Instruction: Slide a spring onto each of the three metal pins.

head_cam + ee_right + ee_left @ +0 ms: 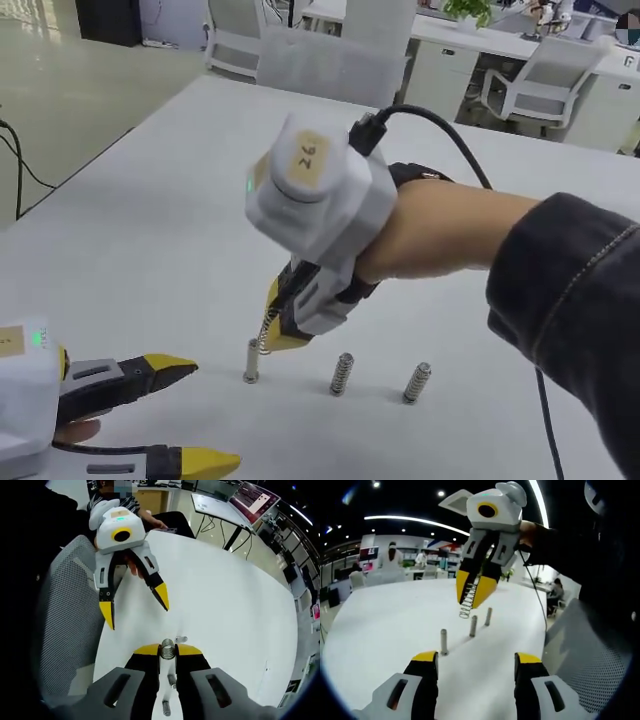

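Hovering low over the white worktop (150,200), the left tool (215,415) gapes wide with nothing between its jaws. Just past it the bare pin (251,360) stands upright. The right tool (275,335), pressed together on a spring (266,328), hangs the coil just beside the pin's top, perhaps touching it. Further along, two more pins (342,373) each wear a spring. Office chairs (330,60) stand beyond.

Your right gripper (272,335): white rounded housing (330,200), dark grey jaw arms, yellow tips. There's a tan sticker (308,160) with a dark number on top of that housing, a green LED (249,185) on its side, and a black cable (420,108) plugged into its back. Your left gripper (212,415) is the same build, and your sleeve (570,290) behind the housing is dark denim with pale stitching.
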The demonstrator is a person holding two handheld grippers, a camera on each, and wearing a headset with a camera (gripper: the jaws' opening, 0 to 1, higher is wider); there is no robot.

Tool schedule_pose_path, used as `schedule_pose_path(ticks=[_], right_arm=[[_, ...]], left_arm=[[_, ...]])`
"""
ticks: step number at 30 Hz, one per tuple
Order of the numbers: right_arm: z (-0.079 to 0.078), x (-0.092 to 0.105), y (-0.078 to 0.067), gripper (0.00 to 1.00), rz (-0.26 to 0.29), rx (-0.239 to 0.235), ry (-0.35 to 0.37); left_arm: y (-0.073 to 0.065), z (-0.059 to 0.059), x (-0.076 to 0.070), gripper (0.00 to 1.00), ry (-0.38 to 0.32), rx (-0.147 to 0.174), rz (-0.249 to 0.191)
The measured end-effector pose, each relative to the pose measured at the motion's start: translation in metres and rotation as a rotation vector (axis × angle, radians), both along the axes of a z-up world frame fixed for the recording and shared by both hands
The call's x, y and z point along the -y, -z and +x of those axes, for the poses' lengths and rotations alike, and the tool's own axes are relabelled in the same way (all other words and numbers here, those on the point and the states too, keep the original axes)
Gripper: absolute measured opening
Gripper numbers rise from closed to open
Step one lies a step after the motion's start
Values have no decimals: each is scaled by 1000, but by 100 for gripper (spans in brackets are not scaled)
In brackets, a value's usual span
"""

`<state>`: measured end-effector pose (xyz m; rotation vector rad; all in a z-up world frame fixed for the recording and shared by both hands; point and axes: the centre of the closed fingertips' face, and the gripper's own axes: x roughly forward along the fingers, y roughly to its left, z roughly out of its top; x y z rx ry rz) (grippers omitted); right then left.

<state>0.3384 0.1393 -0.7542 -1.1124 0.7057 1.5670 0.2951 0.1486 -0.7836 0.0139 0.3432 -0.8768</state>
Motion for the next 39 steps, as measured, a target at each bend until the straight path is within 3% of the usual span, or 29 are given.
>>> schedule_pose_path(ticks=[16,22,39], right_arm=[[28,-14,19,8,-25,2,20],[30,-14,30,8,-48,-11,19],[31,-15,43,8,-73,-28,24]], left_arm=[[0,1,-5,59,-13,0,0],[0,0,-6,59,-18,0,-1],[3,-1,-7,58,-19,-6,2]])
